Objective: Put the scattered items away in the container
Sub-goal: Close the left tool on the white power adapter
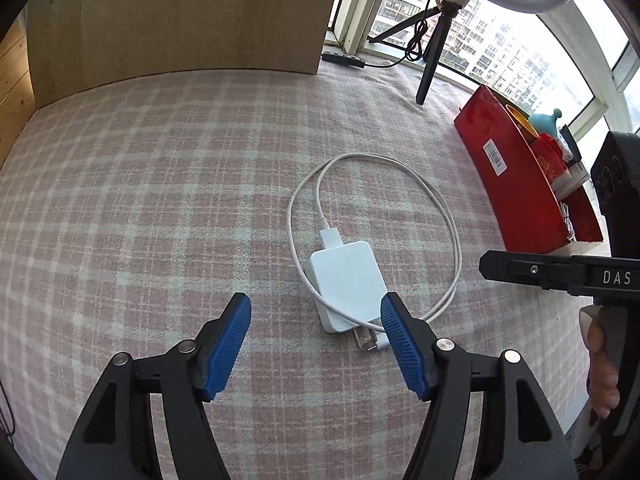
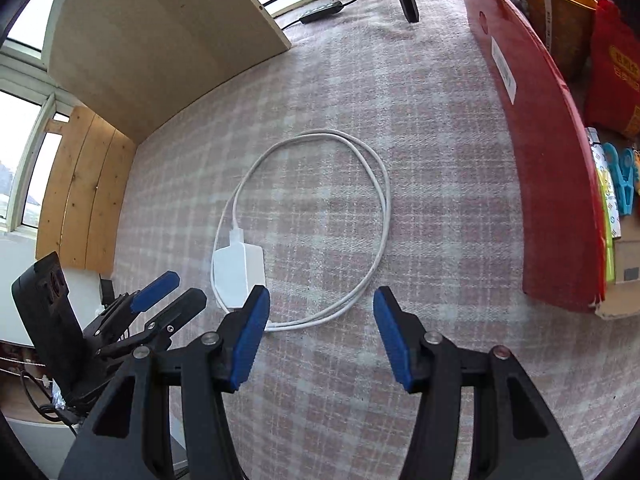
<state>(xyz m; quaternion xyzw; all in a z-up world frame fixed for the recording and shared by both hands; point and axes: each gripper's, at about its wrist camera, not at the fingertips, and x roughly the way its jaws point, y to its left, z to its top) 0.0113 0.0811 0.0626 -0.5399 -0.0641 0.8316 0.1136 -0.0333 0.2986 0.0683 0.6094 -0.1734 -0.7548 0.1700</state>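
Left wrist view shows the left gripper [image 1: 316, 316] with its blue pads spread wide, hovering low over a white power adapter [image 1: 347, 287] that lies flat on the plaid tablecloth [image 1: 160, 184]. Its white cable [image 1: 450, 216] runs in a loose double loop beside it. The right gripper [image 2: 322, 312] is likewise spread and holds nothing, poised above the near part of that loop. The red box [image 1: 516, 184], already holding a gold cup [image 2: 560, 8], a red packet [image 2: 616, 68] and blue clips [image 2: 620, 184], stands well apart to the right.

Risks, as I judge them: lifting the adapter alone would let the loop trail, snag the box wall or drag on the cloth. A pinch on the smooth casing's edge could slip. The prongs could catch the fabric.

Readable writing: "DAS" on the other gripper's black bar. The box's barcode label and the packet's characters are too small to read.
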